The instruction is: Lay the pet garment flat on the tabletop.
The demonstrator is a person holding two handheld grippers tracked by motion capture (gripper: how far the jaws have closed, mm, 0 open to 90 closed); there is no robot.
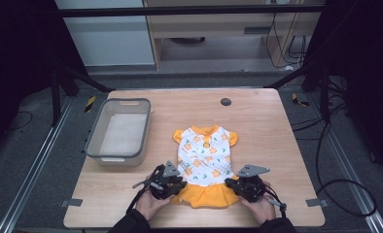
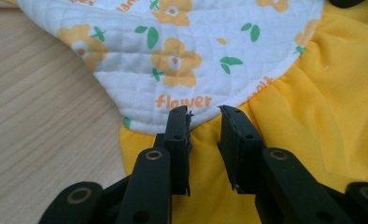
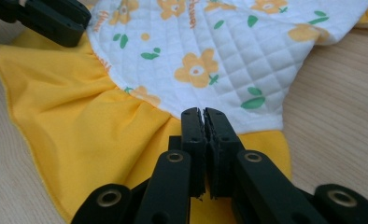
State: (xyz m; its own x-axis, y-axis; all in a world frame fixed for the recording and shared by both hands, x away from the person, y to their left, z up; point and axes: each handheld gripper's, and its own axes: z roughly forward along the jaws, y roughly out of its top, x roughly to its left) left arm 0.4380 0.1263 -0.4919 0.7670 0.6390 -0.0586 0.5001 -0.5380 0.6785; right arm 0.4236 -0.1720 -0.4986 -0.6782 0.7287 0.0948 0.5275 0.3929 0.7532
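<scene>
A small dress (image 1: 206, 155) lies flat on the wooden table (image 1: 267, 126), its white flower-print top away from me and its yellow skirt (image 1: 206, 194) toward me. My left gripper (image 1: 181, 185) rests at the skirt's left side. In the left gripper view its jaws stand apart over the yellow cloth (image 2: 313, 93), just below the white hem (image 2: 173, 56), so the left gripper (image 2: 204, 112) is open. My right gripper (image 1: 231, 183) is at the skirt's right side. Here the right gripper (image 3: 203, 112) is shut above the seam between the yellow skirt (image 3: 79, 116) and the white top (image 3: 219, 51), with no cloth visibly pinched.
A grey plastic bin (image 1: 126, 102) stands on the table's left side, beyond the left hand. A small black round cap (image 1: 225, 102) sits near the far edge. Bare wood lies right of the dress. The left gripper (image 3: 46, 18) shows at the top left of the right gripper view.
</scene>
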